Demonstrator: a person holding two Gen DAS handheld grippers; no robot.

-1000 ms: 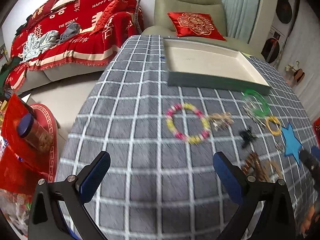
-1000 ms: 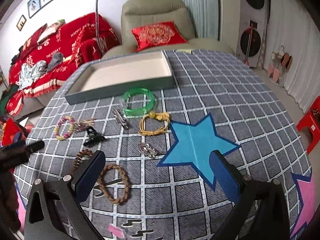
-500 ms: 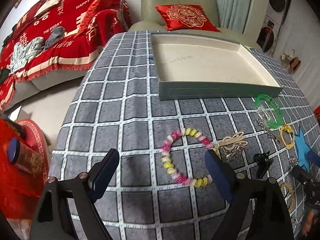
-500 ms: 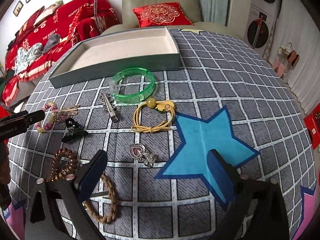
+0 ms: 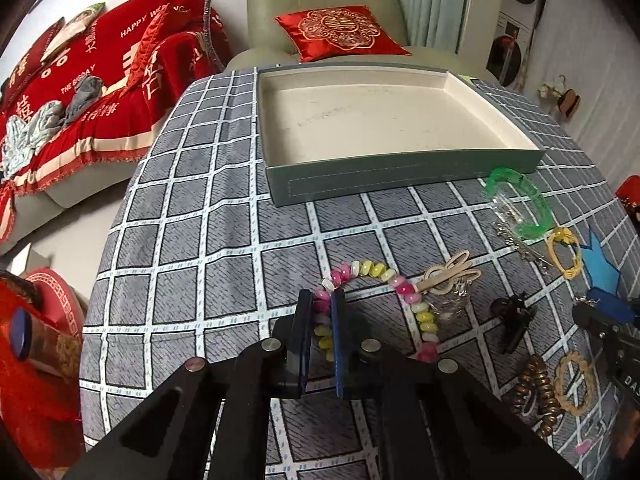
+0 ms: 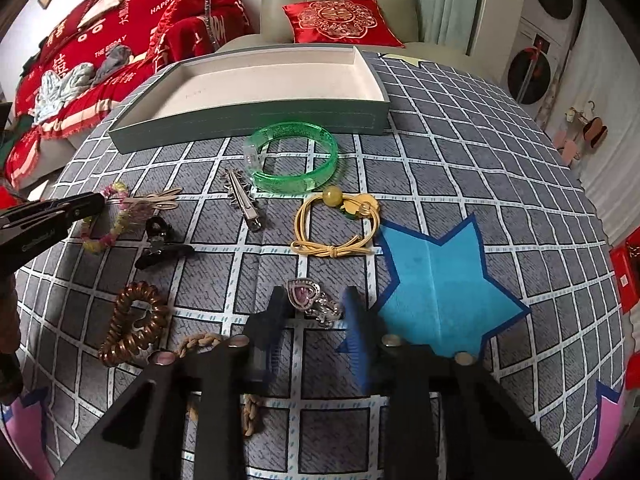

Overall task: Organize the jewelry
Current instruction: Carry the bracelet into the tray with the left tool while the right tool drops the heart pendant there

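My left gripper point(image 5: 321, 300) is shut on the near-left side of a pink, yellow and white bead bracelet point(image 5: 380, 272) that lies on the grey checked tablecloth. My right gripper point(image 6: 316, 300) is low over the cloth, its blue fingers partly closed around a silver heart-shaped ring point(image 6: 312, 300), with gaps still showing on both sides. An empty grey tray point(image 5: 276, 148) with a cream inside stands at the far side; it also shows in the right wrist view point(image 6: 248, 120). The left gripper point(image 6: 60, 212) shows at the left of the right wrist view.
On the cloth lie a green bangle point(image 6: 296, 156), a yellow cord hair tie point(image 6: 340, 220), a silver hair clip point(image 6: 242, 196), a black claw clip point(image 6: 160, 240), a brown spiral hair tie point(image 6: 132, 324), a braided band point(image 6: 200, 340) and a blue star patch point(image 6: 444, 284).
My left gripper moved forward and down and shut on the bead bracelet. My right gripper moved forward and down, and its fingers narrowed around the heart ring.
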